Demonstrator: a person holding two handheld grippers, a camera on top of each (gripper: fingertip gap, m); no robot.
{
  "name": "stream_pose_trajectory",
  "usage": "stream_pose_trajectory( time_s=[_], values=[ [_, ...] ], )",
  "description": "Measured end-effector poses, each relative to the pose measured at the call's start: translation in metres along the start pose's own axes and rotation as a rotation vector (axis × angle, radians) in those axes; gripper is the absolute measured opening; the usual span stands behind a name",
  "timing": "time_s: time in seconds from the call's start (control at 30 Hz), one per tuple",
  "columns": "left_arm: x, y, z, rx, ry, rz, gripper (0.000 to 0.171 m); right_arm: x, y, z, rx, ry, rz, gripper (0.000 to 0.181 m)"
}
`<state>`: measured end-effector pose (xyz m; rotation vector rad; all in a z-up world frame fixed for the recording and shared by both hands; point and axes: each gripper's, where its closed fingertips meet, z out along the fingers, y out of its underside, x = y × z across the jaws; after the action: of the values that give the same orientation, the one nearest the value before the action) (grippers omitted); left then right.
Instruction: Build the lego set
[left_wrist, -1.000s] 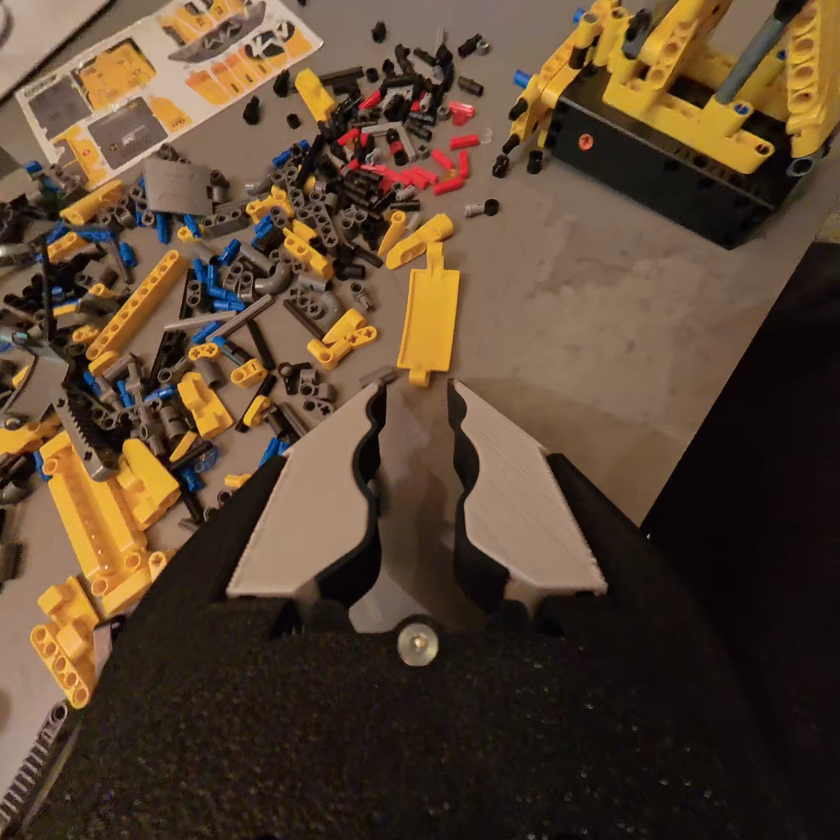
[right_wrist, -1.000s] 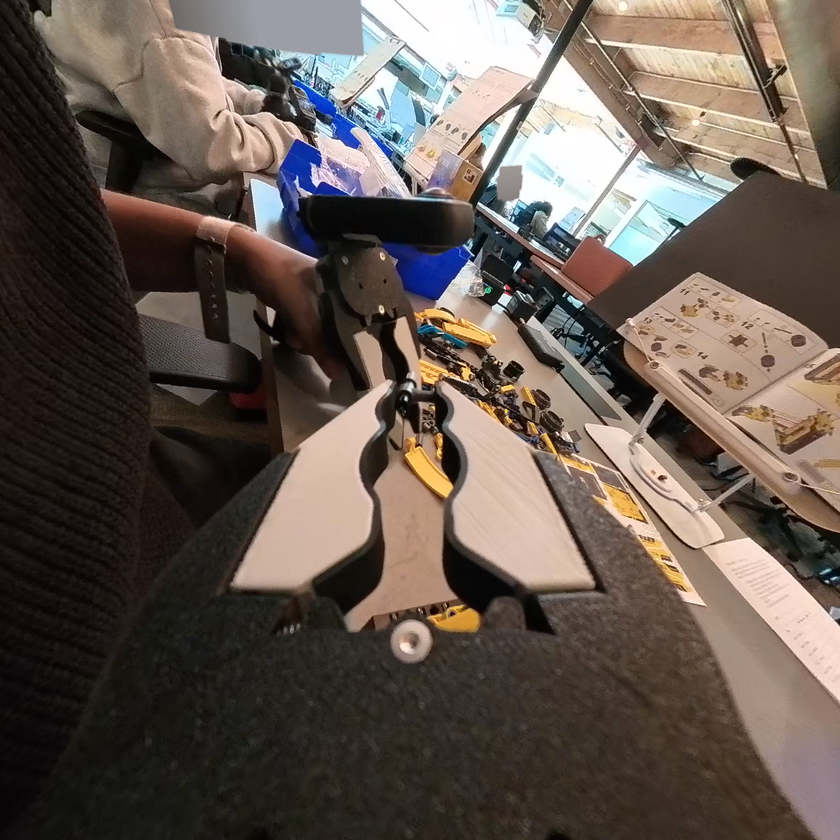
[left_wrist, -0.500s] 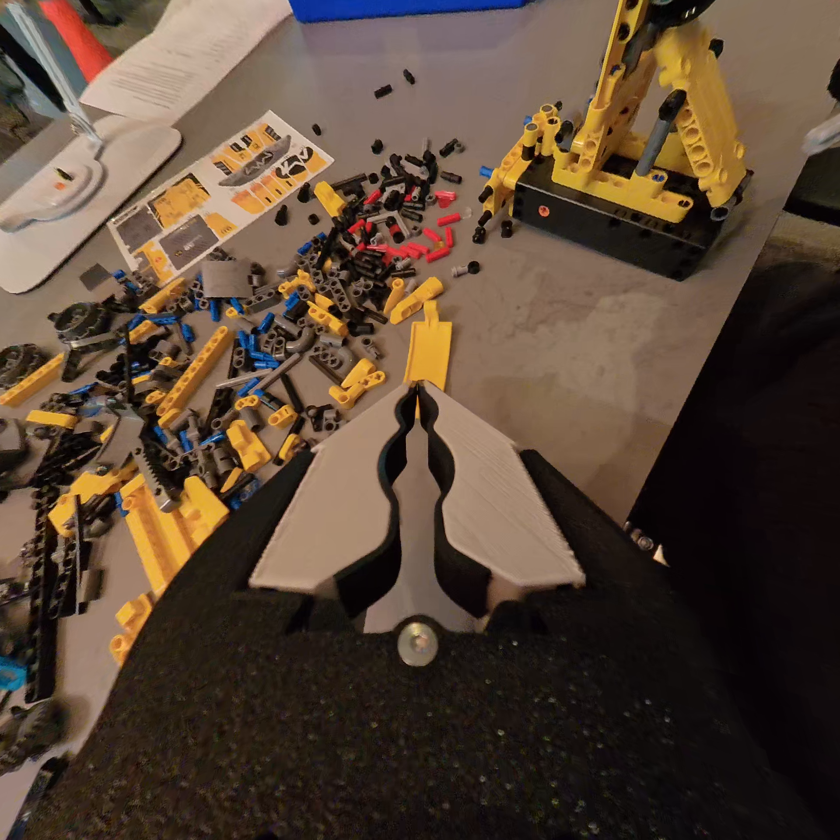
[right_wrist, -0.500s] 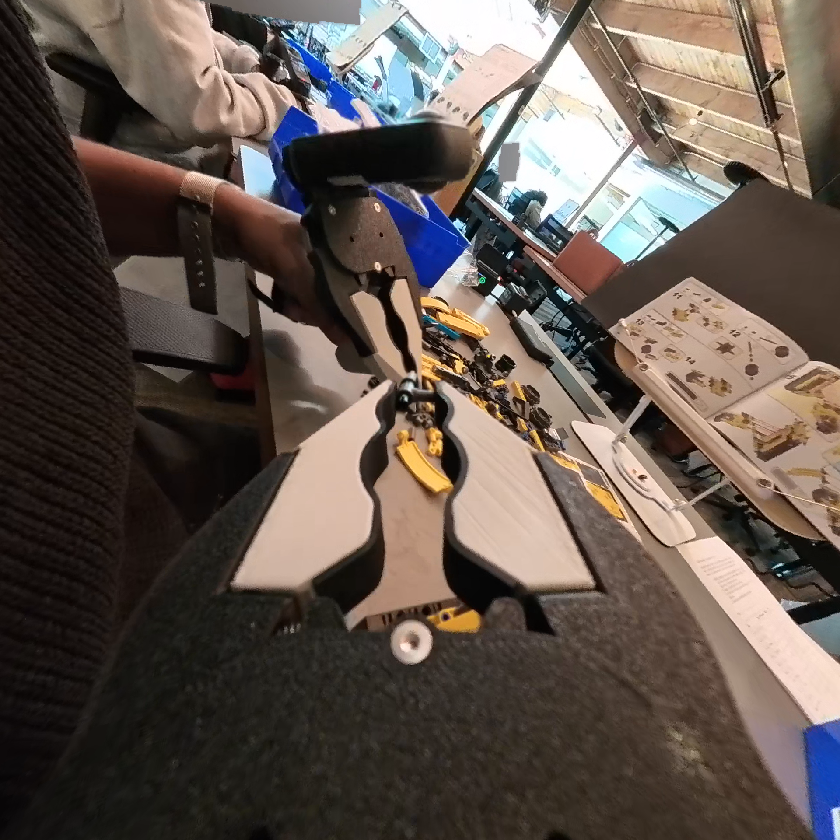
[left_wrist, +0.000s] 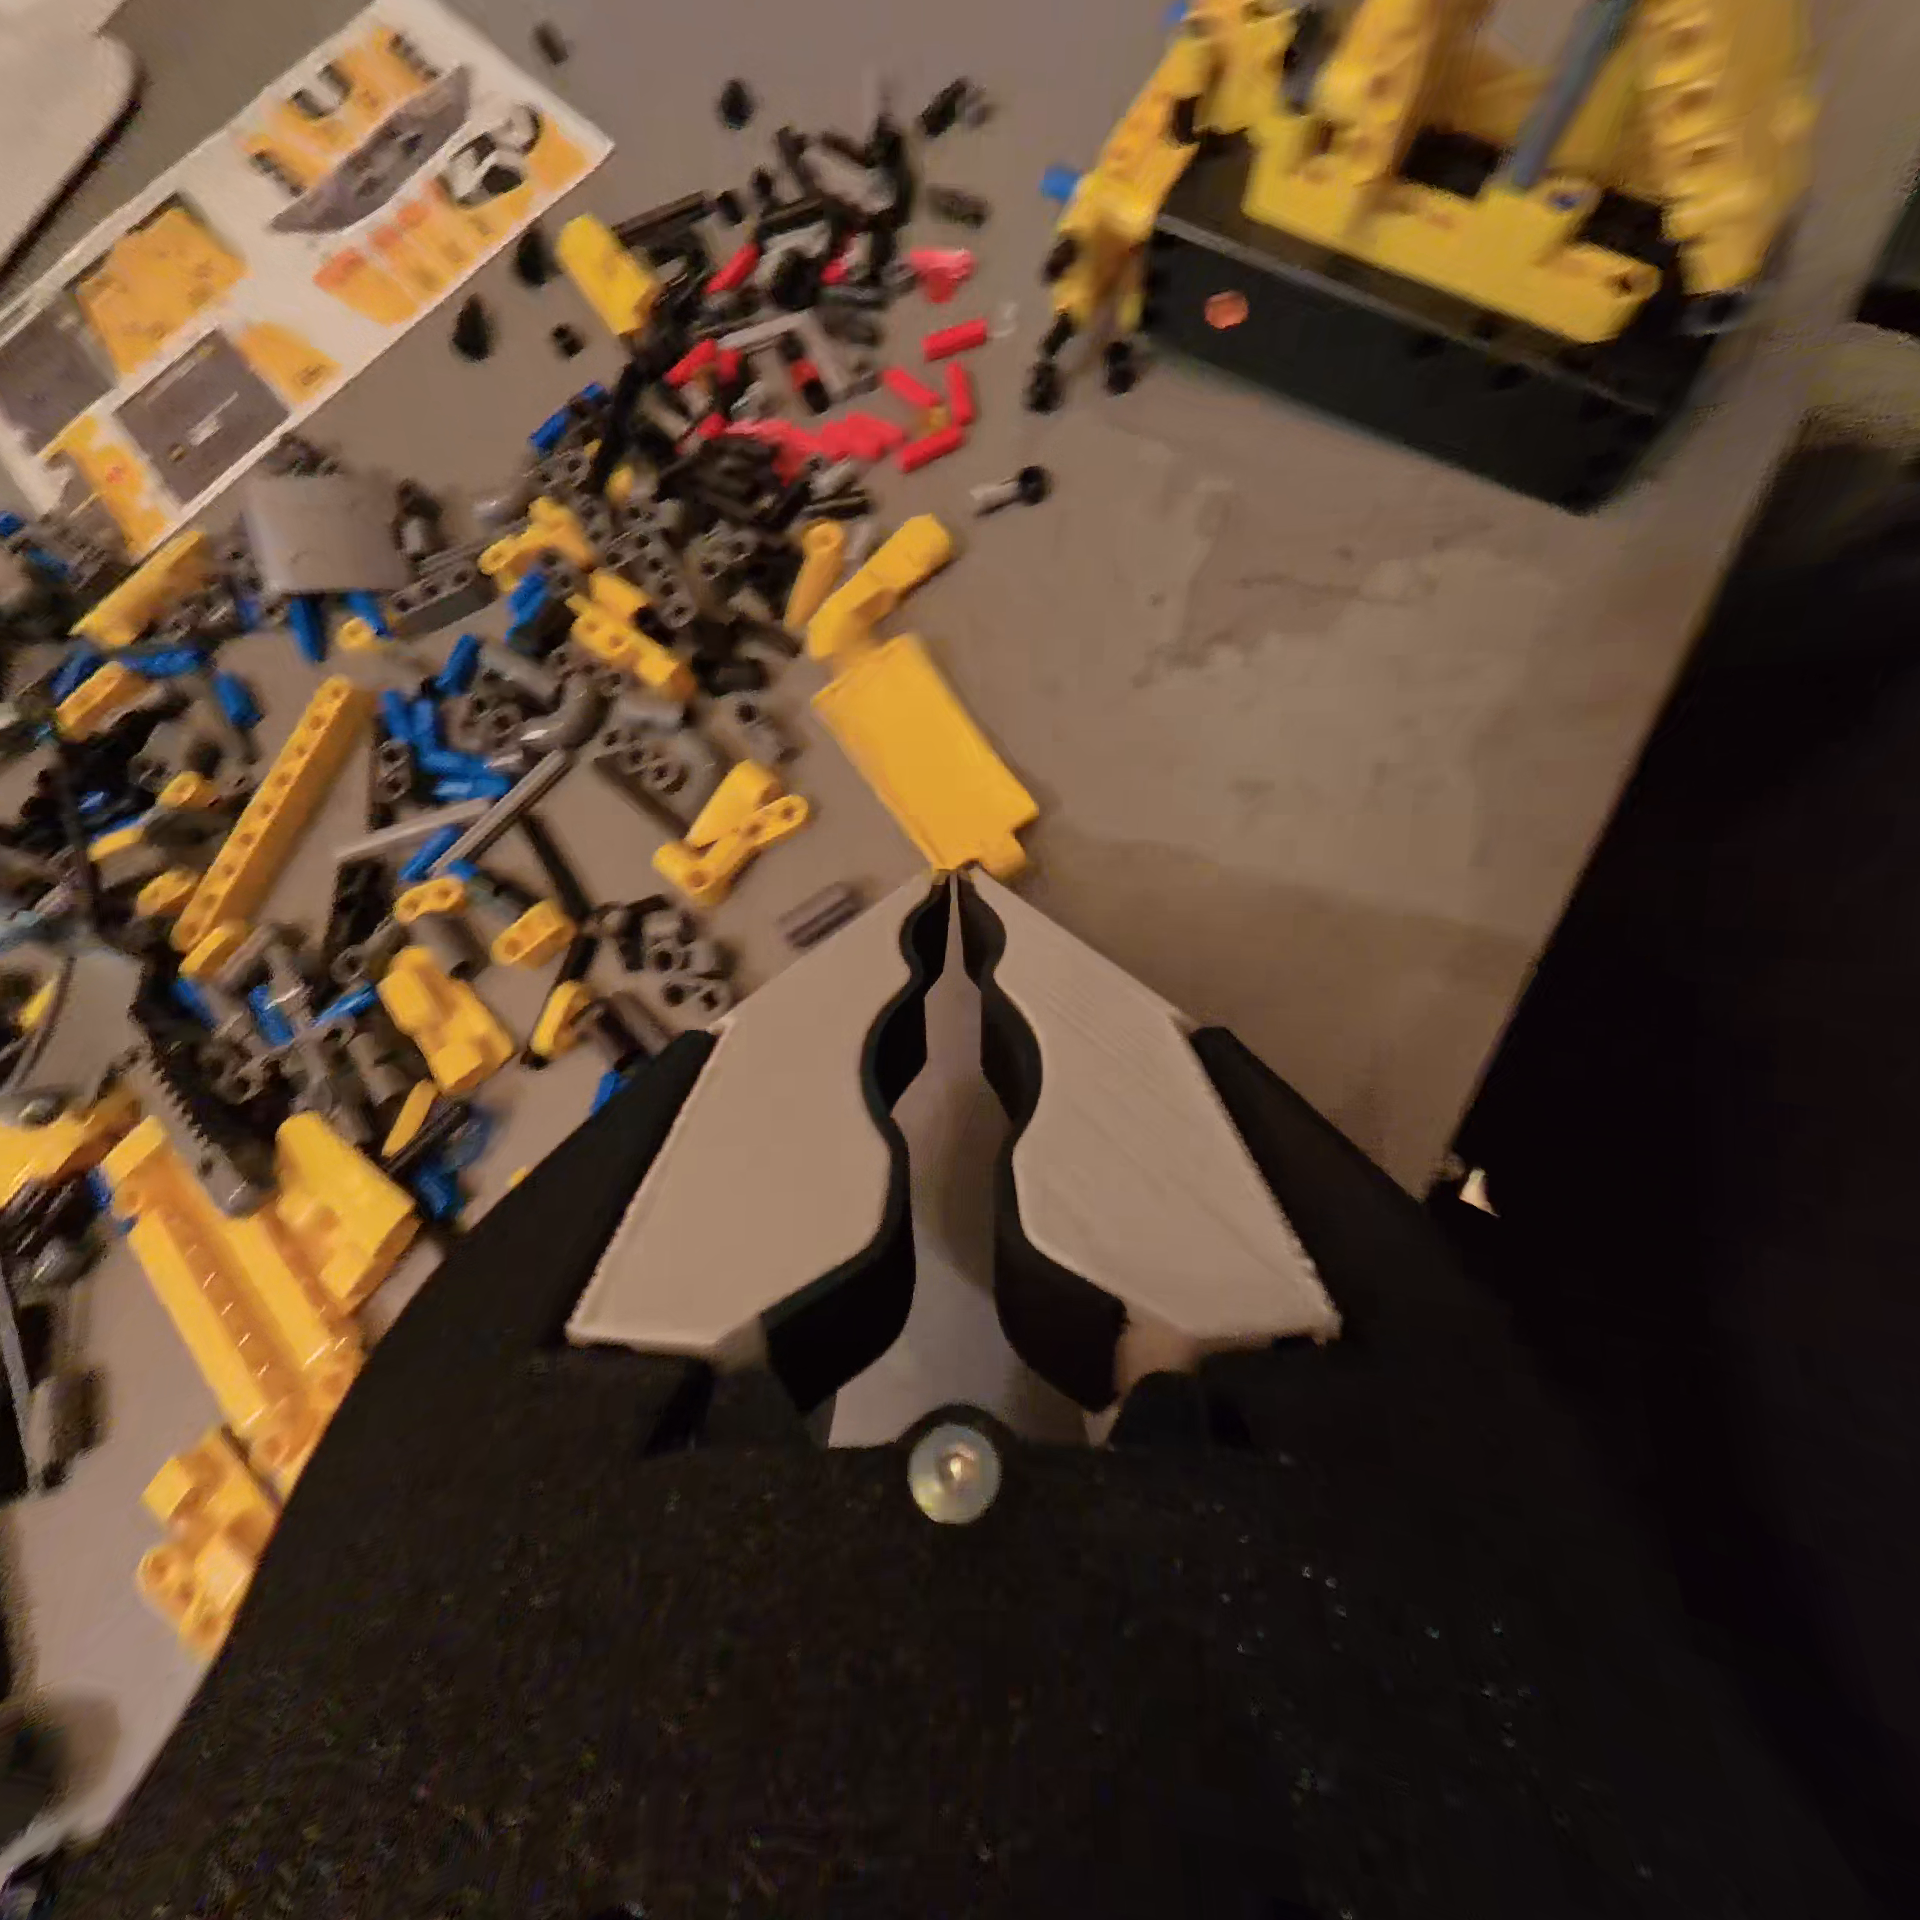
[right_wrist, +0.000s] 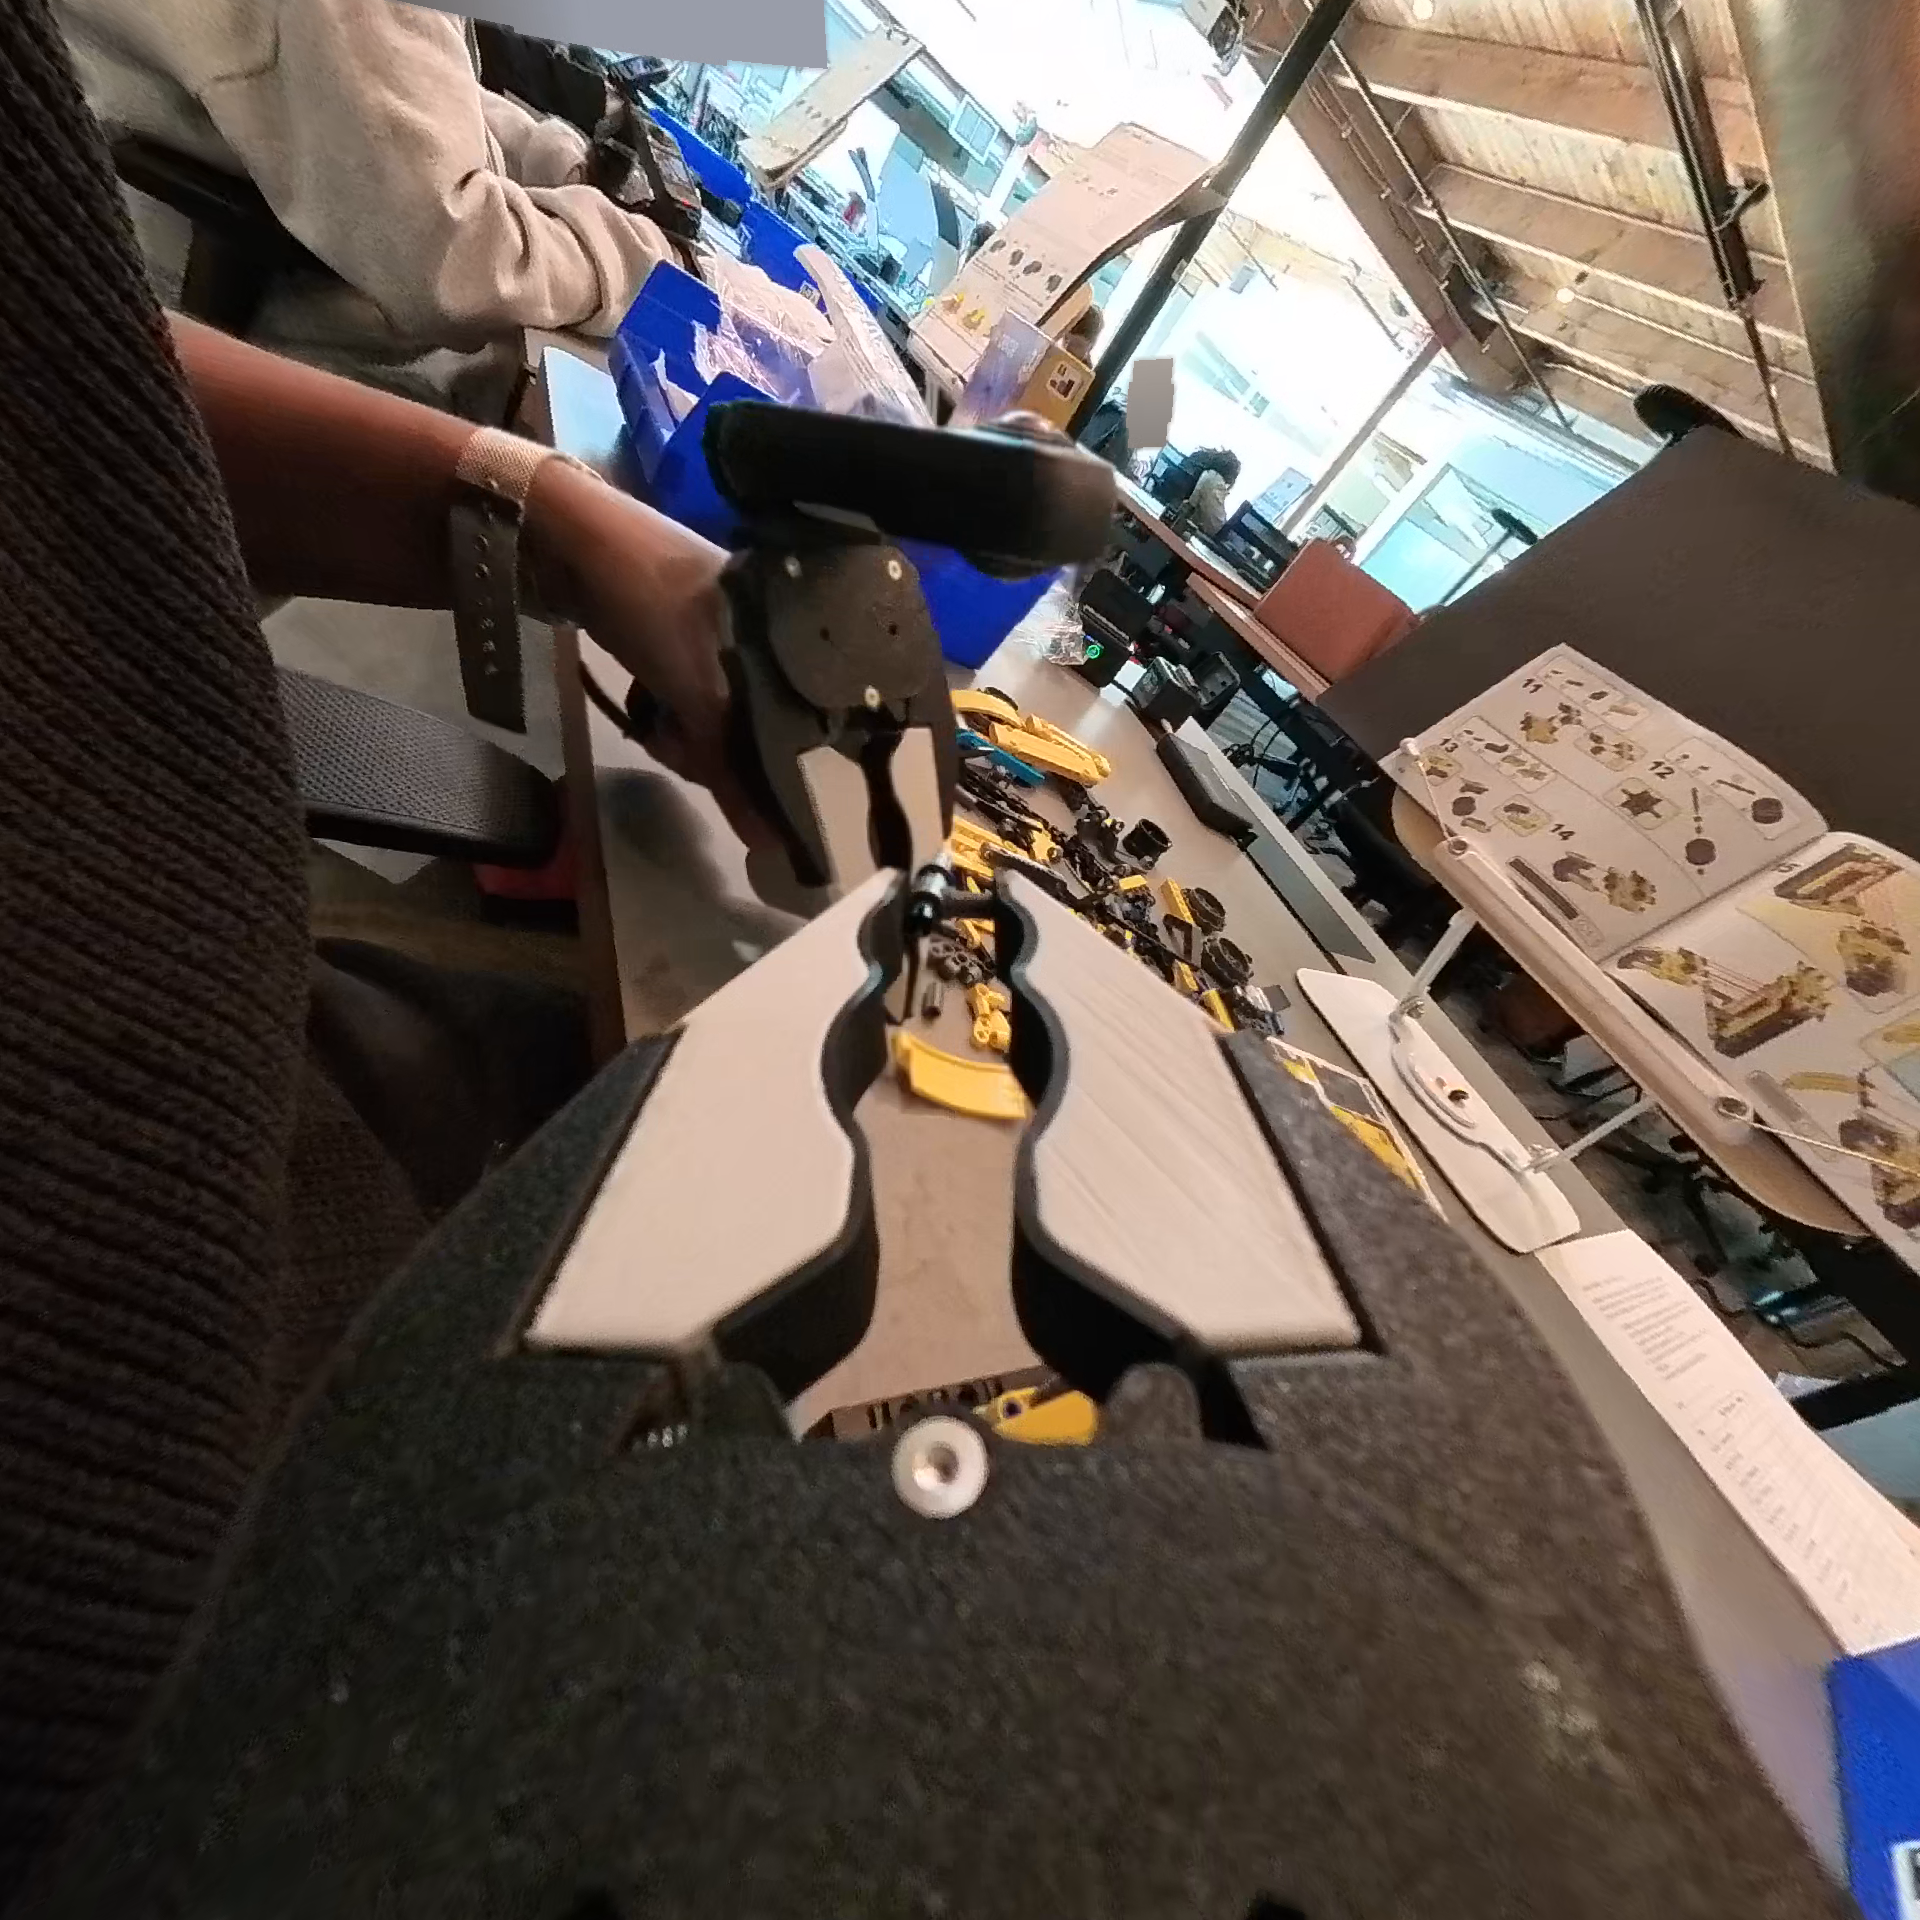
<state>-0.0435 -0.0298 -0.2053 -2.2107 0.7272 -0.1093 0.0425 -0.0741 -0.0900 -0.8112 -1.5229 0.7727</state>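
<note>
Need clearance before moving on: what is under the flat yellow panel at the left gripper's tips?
The flat yellow panel is pinched at its near tab by the left gripper. Bare grey table shows around it. Whatever lies directly beneath is covered.

The left tool (left_wrist: 954, 881), whose jaws stood apart a second ago, has closed on the near tab of the yellow panel (left_wrist: 920, 748). The panel has turned, its far end now swung to the left. The right tool (right_wrist: 940, 883) has barely shifted, and grips the same small black pin (right_wrist: 928, 885).
</note>
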Motion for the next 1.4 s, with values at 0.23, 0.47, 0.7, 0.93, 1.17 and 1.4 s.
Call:
stream_pose_trajectory(
  time_s=[0.23, 0.47, 0.7, 0.93, 1.17, 1.4],
  values=[
    [0.007, -0.018, -0.008, 0.132, 0.003, 0.103, 0.002, 0.006, 0.006, -0.005, -0.010, 0.026, -0.001, 0.016],
    [0.002, -0.033, 0.014, 0.117, -0.167, 0.135, 0.028, 0.021, 0.008, -0.018, -0.006, 0.078, 0.008, 0.016],
    [-0.004, -0.020, 0.032, -0.062, -0.149, -0.089, 0.029, 0.025, 0.005, -0.025, -0.001, 0.098, -0.009, 0.015],
    [-0.012, -0.020, 0.012, -0.021, -0.179, -0.078, 0.029, 0.028, 0.012, -0.028, 0.015, 0.106, 0.017, 0.016],
    [-0.006, -0.027, 0.036, -0.074, -0.149, 0.084, 0.024, 0.029, 0.009, -0.031, 0.022, 0.116, 0.001, 0.015],
    [0.001, -0.036, 0.038, -0.064, -0.070, 0.102, 0.026, 0.036, 0.010, -0.038, 0.035, 0.137, 0.016, 0.015]
  ],
)
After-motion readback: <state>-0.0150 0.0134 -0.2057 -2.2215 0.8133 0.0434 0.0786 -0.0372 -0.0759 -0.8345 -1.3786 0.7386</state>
